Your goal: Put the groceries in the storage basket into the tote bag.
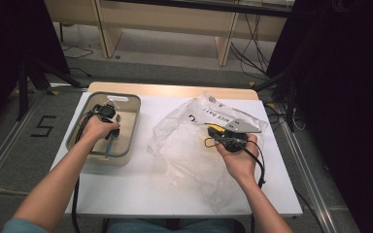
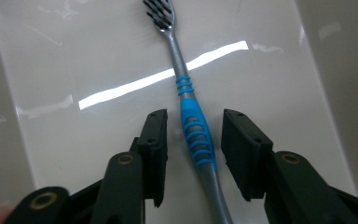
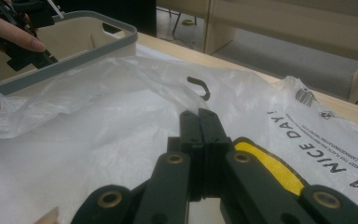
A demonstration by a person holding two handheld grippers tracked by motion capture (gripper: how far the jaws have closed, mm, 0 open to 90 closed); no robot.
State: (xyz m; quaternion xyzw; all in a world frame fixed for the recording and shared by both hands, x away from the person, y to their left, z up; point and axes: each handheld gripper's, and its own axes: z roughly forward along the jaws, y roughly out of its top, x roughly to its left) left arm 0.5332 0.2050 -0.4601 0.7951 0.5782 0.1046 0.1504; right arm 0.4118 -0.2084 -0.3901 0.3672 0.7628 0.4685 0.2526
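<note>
We take the bin [image 1: 131, 127] as our landmark: a beige tub with a grey rim, standing on the left part of the white table [image 1: 141, 189].

Left gripper [image 1: 106, 116]: held down inside the bin. In the left gripper view its jaws stand apart on either side of the toothbrush [image 2: 193, 126], level with the blue ribbed grip. We see a gap between each pad and the handle, so nothing is pinched.

Toothbrush: lies flat on the bin's pale floor, the handle running between the left gripper's jaws, the dark bristle head at the far end from the gripper. Grey shaft, blue grip section with rings above it. In the high view a bit of blue shows in the bin just below the hand.

Right gripper [image 1: 230, 138]: held over the plastic bag [image 1: 189, 145], to the right of the bin and well apart from it. In the right gripper view its jaws are pressed together [image 3: 200, 122]; we cannot tell whether a fold of the bag is caught between them.

Plastic bag: clear, crumpled, spread on the table just right of the bin, printed lettering on its far right side.
</note>
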